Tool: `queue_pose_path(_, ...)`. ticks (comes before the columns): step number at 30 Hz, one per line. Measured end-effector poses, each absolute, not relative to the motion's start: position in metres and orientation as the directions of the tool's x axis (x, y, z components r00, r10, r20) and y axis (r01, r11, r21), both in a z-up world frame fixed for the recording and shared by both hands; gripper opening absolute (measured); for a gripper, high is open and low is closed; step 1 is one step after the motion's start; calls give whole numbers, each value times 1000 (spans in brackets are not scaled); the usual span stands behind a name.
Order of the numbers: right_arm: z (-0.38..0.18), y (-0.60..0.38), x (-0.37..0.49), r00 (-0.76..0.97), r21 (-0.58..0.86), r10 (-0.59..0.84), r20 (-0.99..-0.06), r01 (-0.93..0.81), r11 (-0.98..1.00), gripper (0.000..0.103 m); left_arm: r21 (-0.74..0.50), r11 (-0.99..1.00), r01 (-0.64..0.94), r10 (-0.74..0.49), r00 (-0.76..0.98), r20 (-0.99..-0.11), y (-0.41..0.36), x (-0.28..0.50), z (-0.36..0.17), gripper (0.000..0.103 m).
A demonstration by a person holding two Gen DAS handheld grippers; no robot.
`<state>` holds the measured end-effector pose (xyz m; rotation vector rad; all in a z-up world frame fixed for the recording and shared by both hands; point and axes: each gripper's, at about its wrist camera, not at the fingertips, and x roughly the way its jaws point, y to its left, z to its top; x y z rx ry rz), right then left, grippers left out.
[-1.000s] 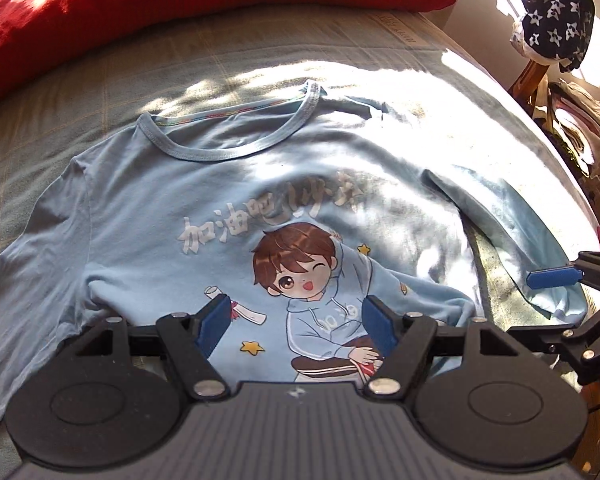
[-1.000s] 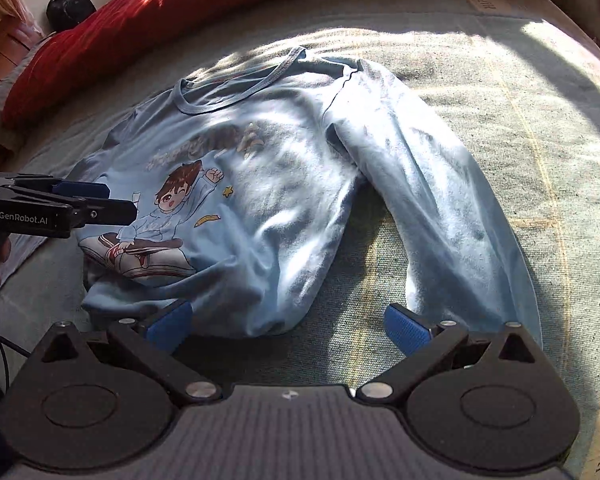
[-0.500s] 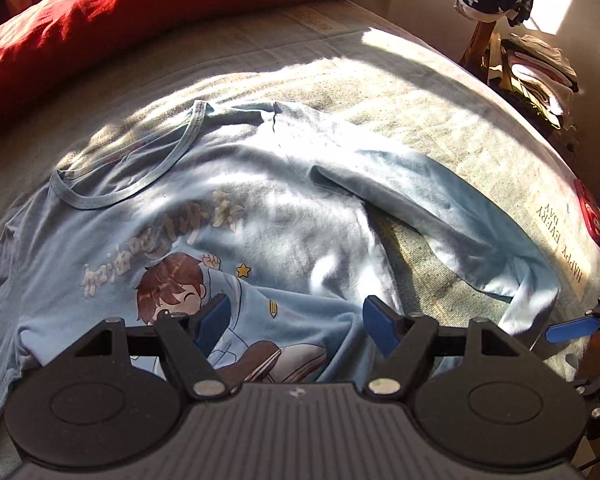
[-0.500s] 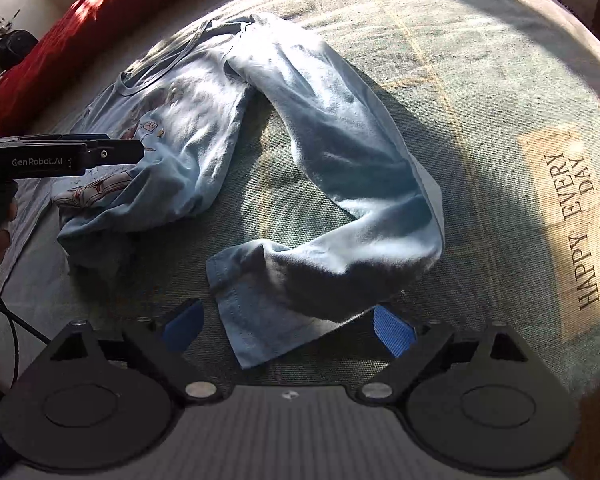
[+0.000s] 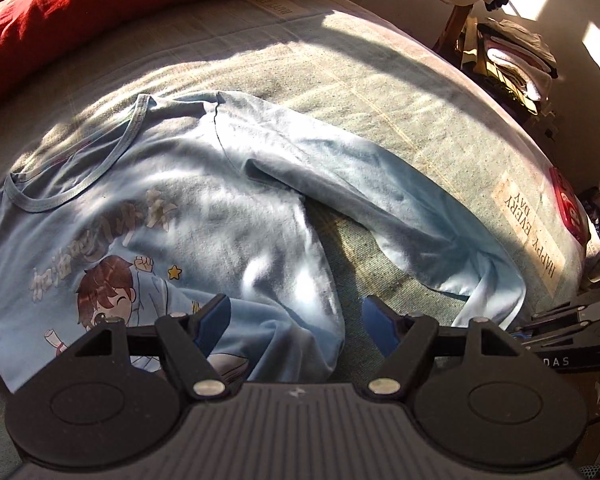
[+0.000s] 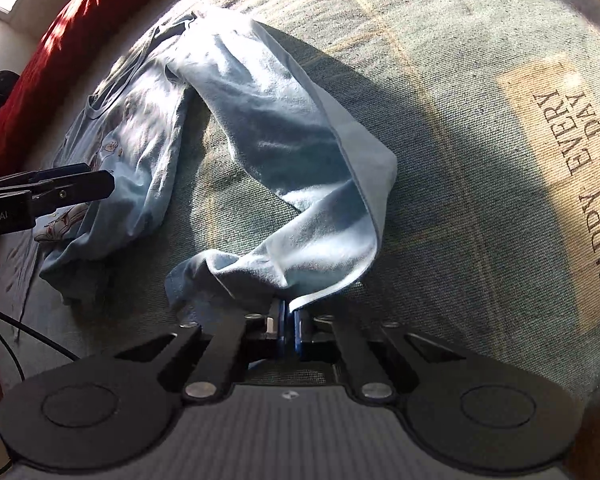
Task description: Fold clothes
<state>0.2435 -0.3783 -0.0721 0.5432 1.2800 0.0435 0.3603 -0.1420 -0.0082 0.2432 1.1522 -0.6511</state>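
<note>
So my right claw [image 6: 287,316] is pinched tight on the cuff end of the sleeve [image 6: 300,184] of the light blue shirt [image 5: 204,216], down near the bed's [image 5: 380,92] edge. My left claw [image 5: 296,320] is spread wide, hovering over the shirt's lower hem by the cartoon print [image 5: 116,300], gripping nothing. The shirt lies print-up on the greenish bed cover, with a red pillow [image 5: 100,4] behind the collar and the sleeve bent over on itself.

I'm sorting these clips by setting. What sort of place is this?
Most likely a bedroom: the blue shirt lies on a bed cover, with a red pillow at its head and stacked clothes beside it.
</note>
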Motion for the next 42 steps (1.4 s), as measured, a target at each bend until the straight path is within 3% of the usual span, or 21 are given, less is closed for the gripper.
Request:
queue_pose_path(12, -44, -425, 240, 290, 227, 143, -946, 284, 932, 1, -159, 802, 575, -350, 237, -906, -142, 366, -10, 73)
queue_pose_path(22, -41, -469, 253, 212, -26, -84, -974, 261, 965, 3, -146, 798, 584, -338, 235, -911, -147, 366, -12, 73)
queue_pose_path(23, -41, -472, 253, 207, -35, -92, -974, 263, 964, 4, -145, 799, 583, -337, 234, -912, -147, 366, -13, 73)
queue_pose_path(24, -42, -474, 253, 202, -44, -100, -974, 264, 964, 15, -144, 800, 583, -335, 234, -913, -147, 366, -13, 73)
queue_pose_path(26, -43, -472, 253, 203, -34, -89, -975, 262, 965, 25, -148, 799, 583, -337, 230, -913, -148, 366, -15, 73)
queue_pose_path(28, -39, -467, 251, 237, -31, -97, -967, 266, 964, 46, -143, 797, 587, -336, 232, -913, -150, 366, -15, 73)
queue_pose_path(29, -36, -464, 251, 259, -8, -76, -963, 254, 967, 49, -141, 795, 589, -335, 233, -913, -152, 367, -15, 73)
queue_pose_path(33, -25, -447, 262, 369, 49, -11, -930, 153, 987, 56, -135, 793, 594, -331, 234, -914, -156, 369, -16, 73)
queue_pose_path(42, -51, -429, 334, 405, 149, 160, -900, -58, 987, 50, -125, 784, 608, -324, 228, -918, -165, 373, -19, 73)
